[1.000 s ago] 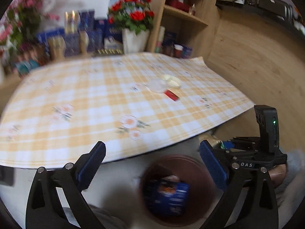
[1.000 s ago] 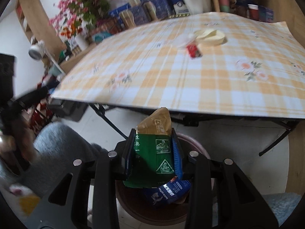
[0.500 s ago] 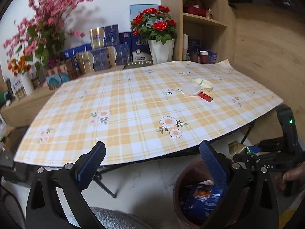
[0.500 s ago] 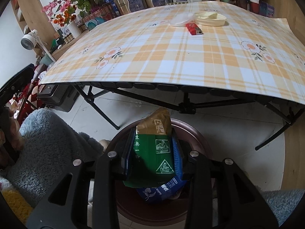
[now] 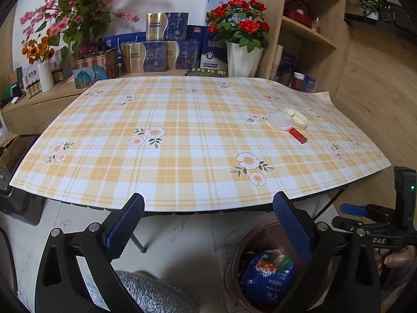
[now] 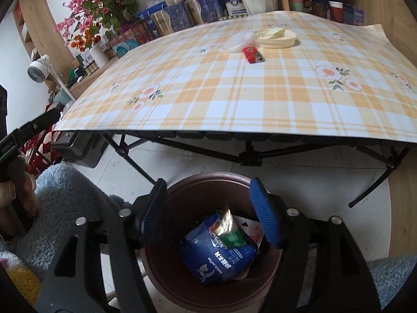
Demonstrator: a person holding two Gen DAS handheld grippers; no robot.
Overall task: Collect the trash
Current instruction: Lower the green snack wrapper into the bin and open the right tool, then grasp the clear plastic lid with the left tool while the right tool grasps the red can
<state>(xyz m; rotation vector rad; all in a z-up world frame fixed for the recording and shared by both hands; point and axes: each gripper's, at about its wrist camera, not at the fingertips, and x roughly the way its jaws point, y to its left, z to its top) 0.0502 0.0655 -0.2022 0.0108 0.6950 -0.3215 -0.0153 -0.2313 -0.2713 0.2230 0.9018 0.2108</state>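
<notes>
Over bin (image 6: 182,190), right gripper (image 6: 208,216) jaws just opened.

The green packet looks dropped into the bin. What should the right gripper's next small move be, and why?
Probably lift the right gripper away from the brown bin and head toward the table. Its jaws have just been opening and stand empty, and the green packet lies in the bin on the blue bag. The red item, clear lid and cream dish still sit on the tablecloth.

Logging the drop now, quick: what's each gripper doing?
Left gripper: open, empty.
Right gripper: open, jaws just opened, nothing between them, above the bin.
</notes>
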